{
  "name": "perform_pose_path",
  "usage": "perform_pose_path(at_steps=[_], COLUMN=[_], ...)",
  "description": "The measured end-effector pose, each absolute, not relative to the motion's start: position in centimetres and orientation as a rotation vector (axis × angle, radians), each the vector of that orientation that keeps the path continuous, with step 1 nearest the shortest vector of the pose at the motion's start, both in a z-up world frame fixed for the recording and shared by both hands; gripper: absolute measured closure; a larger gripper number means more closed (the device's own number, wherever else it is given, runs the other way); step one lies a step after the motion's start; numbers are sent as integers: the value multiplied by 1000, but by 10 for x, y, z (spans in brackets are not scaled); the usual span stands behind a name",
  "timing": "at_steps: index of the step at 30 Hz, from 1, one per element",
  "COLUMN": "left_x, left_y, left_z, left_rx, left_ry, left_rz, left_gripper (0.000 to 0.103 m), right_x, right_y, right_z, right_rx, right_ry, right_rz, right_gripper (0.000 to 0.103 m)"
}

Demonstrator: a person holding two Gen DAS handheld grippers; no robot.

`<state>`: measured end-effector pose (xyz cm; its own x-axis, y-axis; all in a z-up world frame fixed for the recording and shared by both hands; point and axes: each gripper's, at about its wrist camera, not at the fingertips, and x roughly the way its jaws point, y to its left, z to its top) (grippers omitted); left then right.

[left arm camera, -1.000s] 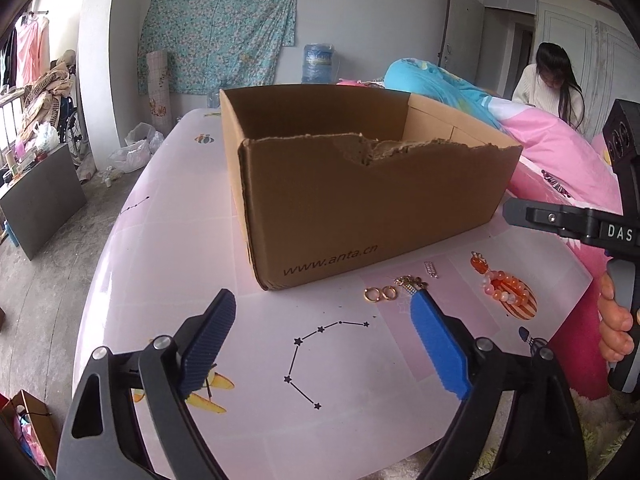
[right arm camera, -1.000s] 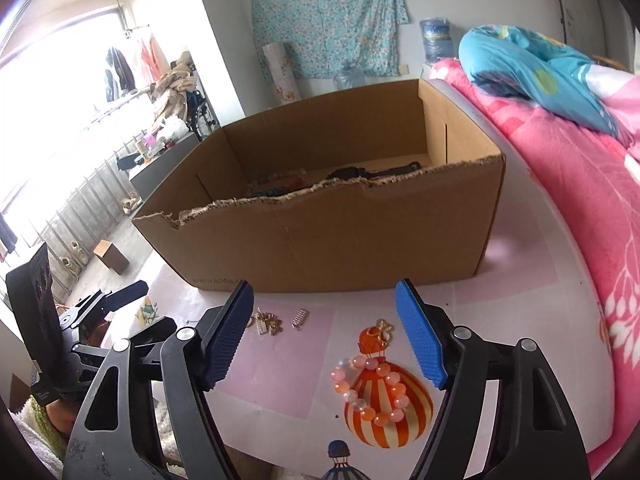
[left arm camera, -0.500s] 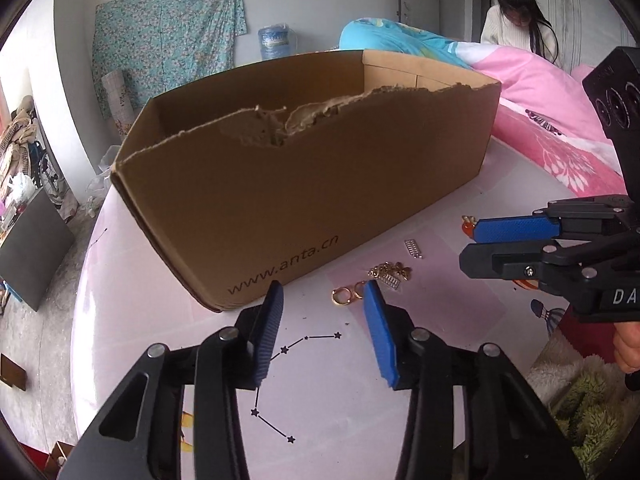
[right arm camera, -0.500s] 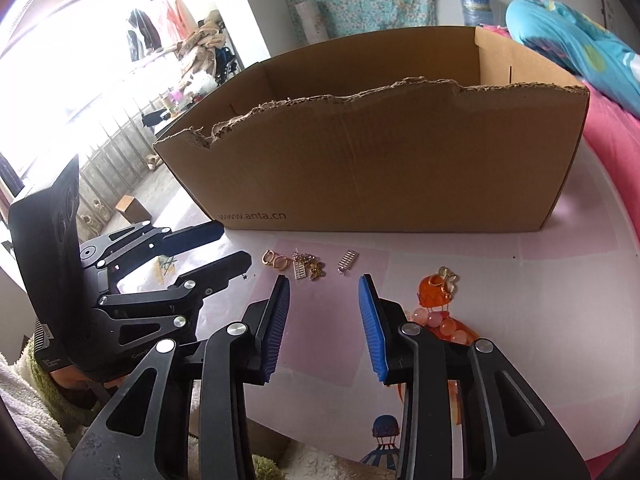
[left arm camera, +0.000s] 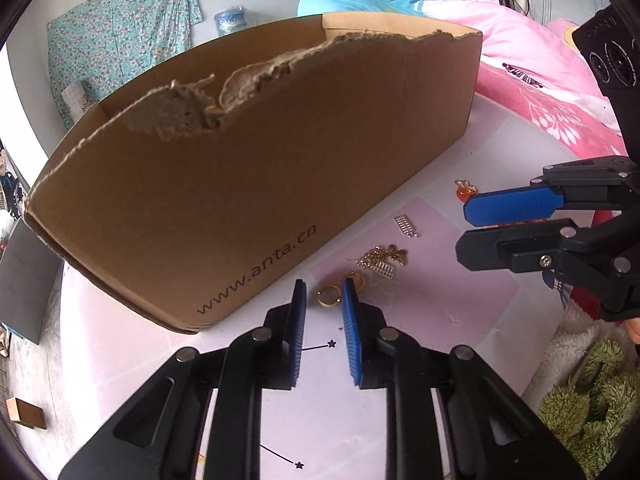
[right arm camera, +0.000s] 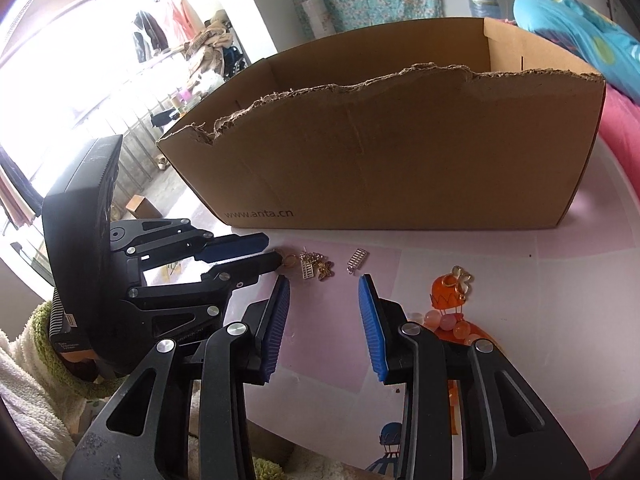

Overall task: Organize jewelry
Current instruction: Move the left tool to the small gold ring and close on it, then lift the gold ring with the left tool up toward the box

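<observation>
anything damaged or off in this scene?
Yes: the cardboard box has its near wall's top edge torn ragged, worst at one end, where a chunk is ripped out; the far walls are cut clean. Jewelry, including gold rings and a tangled gold chain, lies loose on the table beside it.

Gold rings (left arm camera: 329, 296), charms (left arm camera: 382, 260) (perhaps tangled) lying before box (left arm camera: 256, 184)

Pink table (left arm camera: 460, 304): cardboard box (left arm camera: 256, 184), jewelry (left arm camera: 380, 260).
</observation>
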<state>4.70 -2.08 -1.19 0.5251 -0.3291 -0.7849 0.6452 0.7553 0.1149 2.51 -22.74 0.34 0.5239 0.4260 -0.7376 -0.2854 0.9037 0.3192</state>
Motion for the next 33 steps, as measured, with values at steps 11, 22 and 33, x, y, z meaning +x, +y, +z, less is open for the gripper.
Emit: perform_pose_path(at_steps=[11, 22, 33], left_x=[54, 48, 43], left_y=[-15, 7, 16], left_z=[-14, -12, -14], left_rx=[408, 281, 228], left_ry=[837, 871, 866], left_rz=[-677, -588, -558], left_gripper=[91, 92, 92], right_x=[25, 24, 48], right_y=[-233, -209, -184], right_z=[4, 8, -9], right_rx=[179, 118, 68], right_ry=[927, 924, 995], right_rz=[435, 536, 571], right_gripper=[69, 74, 77])
